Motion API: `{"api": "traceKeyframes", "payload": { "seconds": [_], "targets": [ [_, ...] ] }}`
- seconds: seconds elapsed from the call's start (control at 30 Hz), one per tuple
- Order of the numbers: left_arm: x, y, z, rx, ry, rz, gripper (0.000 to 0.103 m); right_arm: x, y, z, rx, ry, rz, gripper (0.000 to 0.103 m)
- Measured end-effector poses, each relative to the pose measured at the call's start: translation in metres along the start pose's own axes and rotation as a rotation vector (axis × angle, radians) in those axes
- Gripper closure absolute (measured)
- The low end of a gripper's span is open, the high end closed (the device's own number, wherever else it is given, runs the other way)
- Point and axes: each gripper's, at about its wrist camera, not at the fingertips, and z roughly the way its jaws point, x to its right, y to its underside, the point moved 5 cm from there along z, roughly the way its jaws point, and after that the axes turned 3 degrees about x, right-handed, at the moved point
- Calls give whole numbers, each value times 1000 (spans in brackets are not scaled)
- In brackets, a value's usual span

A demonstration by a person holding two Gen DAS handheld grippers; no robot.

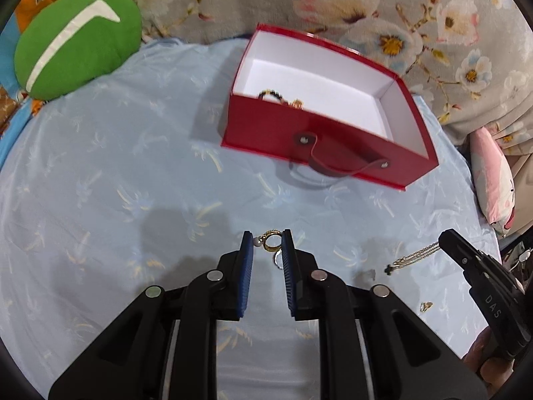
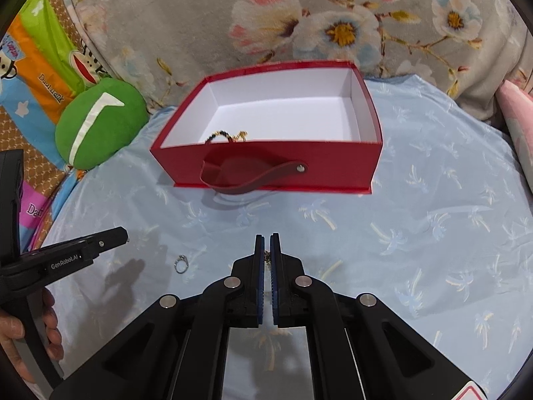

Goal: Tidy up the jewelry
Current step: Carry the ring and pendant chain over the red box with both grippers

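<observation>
"DAS" on right gripper (image 1: 448, 238); "GenRobot.AI" on left gripper (image 2: 125, 235)

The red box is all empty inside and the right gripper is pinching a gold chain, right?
Not quite. The red box is not empty: the right wrist view shows a dark beaded bracelet and a gold piece inside, by its front wall. The right gripper is indeed pinching a gold chain.

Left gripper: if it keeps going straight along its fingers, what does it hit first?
The gold ring lying between the open left gripper fingertips, with a silver ring just beside it. Past them is bare blue sheet, then the red box front wall. Depth is hard to judge.
</observation>
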Motion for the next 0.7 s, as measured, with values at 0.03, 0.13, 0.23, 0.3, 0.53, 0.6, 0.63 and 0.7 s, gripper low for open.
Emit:
{"api": "traceKeyframes", "payload": {
  "seconds": [0.03,0.13,0.23,0.3,0.53,0.6,0.63,0.7],
  "targets": [
    [1,-5,-6,16,0,2,86,-1,-4,-5,12,-2,-3,100],
    [7,-17,-20,51,2,20,86,-4,-15,-17,46,-5,-11,100],
    [14,-32,-30,85,3,45,86,-6,-30,-30,86,-4,-25,100],
    [19,-43,-35,109,6,57,86,-7,-42,-38,112,-8,-31,100],
    [38,-93,-46,194,-5,103,86,-9,-90,-58,219,6,-68,100],
    [43,-108,-46,215,-7,111,86,-9,-108,-62,253,10,-78,100],
    [45,-115,-45,223,-12,112,86,-9,-117,-64,267,10,-79,100],
    [51,-132,-43,241,-13,116,86,-9,-134,-65,292,14,-85,100]
  ]
}}
